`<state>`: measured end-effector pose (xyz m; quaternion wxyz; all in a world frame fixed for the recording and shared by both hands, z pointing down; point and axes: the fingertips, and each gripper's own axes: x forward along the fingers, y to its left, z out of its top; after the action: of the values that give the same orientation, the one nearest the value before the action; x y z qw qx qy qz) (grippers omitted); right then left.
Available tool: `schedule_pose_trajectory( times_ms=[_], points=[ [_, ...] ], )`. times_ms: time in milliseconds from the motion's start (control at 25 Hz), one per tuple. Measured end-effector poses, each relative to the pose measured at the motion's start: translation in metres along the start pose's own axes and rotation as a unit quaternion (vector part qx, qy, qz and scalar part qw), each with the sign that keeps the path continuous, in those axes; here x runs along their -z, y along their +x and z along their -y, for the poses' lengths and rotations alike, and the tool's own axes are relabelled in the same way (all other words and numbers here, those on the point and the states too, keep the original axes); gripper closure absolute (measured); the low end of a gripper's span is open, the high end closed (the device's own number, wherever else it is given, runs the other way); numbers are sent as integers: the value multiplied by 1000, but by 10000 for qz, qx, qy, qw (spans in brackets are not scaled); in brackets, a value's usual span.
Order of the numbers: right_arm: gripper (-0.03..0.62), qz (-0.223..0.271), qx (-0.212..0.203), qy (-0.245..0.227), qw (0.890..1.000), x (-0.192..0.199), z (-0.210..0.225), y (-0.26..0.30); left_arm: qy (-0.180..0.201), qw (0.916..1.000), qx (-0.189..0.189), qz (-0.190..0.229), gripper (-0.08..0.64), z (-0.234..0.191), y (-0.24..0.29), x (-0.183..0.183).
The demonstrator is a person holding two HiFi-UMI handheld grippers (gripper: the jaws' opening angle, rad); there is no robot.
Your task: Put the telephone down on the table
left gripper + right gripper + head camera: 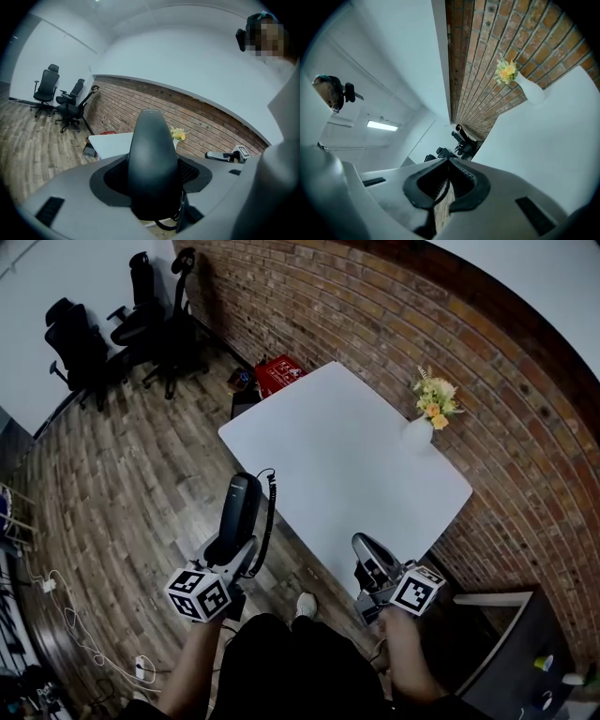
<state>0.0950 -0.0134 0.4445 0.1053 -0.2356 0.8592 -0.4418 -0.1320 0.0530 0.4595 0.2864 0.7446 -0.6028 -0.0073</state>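
Observation:
A black telephone handset (242, 507) with a coiled cord hangs over the wood floor, just left of the white table's (347, 456) near corner. My left gripper (232, 554) is shut on its lower part. In the left gripper view the handset (152, 159) fills the gap between the jaws and stands up toward the table (110, 140). My right gripper (371, 561) hovers at the table's near edge, shut with nothing in it. In the right gripper view its pads (446, 180) meet along a thin slit, beside the table (543, 154).
A white vase with yellow flowers (422, 423) stands at the table's far right edge against the brick wall (375, 306). Black office chairs (122, 324) and a red crate (278, 373) are beyond the table. Cables (66, 615) lie on the floor at left; a dark cabinet (506, 652) is at right.

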Motion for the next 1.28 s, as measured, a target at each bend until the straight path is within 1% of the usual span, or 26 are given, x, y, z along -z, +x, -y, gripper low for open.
schedule_pose_trajectory(
  times_ms=[240, 520, 680, 880, 1080, 1280],
  points=[
    [569, -9, 3, 48, 10000, -15, 12, 8, 31, 10000, 35, -57, 284, 4, 25, -8],
    [569, 141, 42, 85, 9999, -29, 21, 21, 76, 9996, 220, -149, 284, 0, 65, -22],
    [569, 260, 193, 84, 9994, -36, 29, 32, 156, 9986, 455, -236, 284, -10, 96, -37],
    [569, 557, 496, 124, 9971, -54, 46, 51, 290, 9954, 791, -465, 284, -24, 142, -55],
    [569, 801, 790, 95, 9936, -76, 61, 82, 373, 9904, 1138, -692, 284, -39, 194, -76],
    [569, 991, 1016, 70, 9899, -91, 67, 117, 564, 9834, 1446, -941, 284, -56, 240, -95]
  ],
)
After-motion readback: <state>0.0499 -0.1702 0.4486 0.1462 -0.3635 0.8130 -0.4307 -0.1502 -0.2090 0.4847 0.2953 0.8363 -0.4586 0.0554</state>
